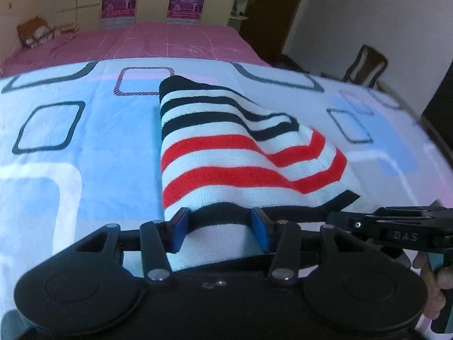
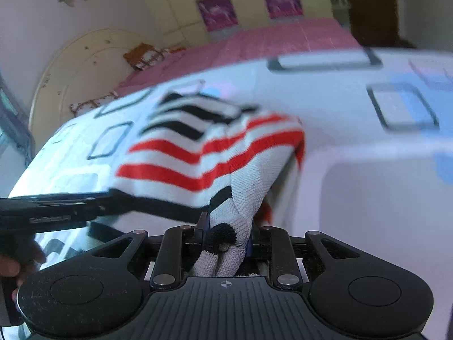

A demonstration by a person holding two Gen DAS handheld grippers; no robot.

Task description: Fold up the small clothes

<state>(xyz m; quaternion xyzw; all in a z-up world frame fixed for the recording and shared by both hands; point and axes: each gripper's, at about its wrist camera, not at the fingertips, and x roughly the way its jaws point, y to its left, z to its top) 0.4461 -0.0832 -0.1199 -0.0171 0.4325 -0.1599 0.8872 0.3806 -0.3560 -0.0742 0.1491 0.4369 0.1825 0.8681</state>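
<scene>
A small knitted garment (image 1: 226, 147) with black, red and white stripes lies on the bed, its right side lifted and draped. My left gripper (image 1: 222, 228) has its blue pads apart, with the garment's near hem lying between them. My right gripper (image 2: 226, 232) is shut on a bunched corner of the garment (image 2: 215, 158) and holds it raised above the bed. The right gripper also shows at the right edge of the left wrist view (image 1: 396, 226), at the garment's right corner. The left gripper shows at the left of the right wrist view (image 2: 51, 212).
The bed is covered by a light blue and white blanket (image 1: 85, 147) with dark square outlines. A pink bedspread (image 1: 170, 39) lies beyond it. A wooden chair (image 1: 365, 65) stands at the right, past the bed edge. Wardrobes with posters stand at the back.
</scene>
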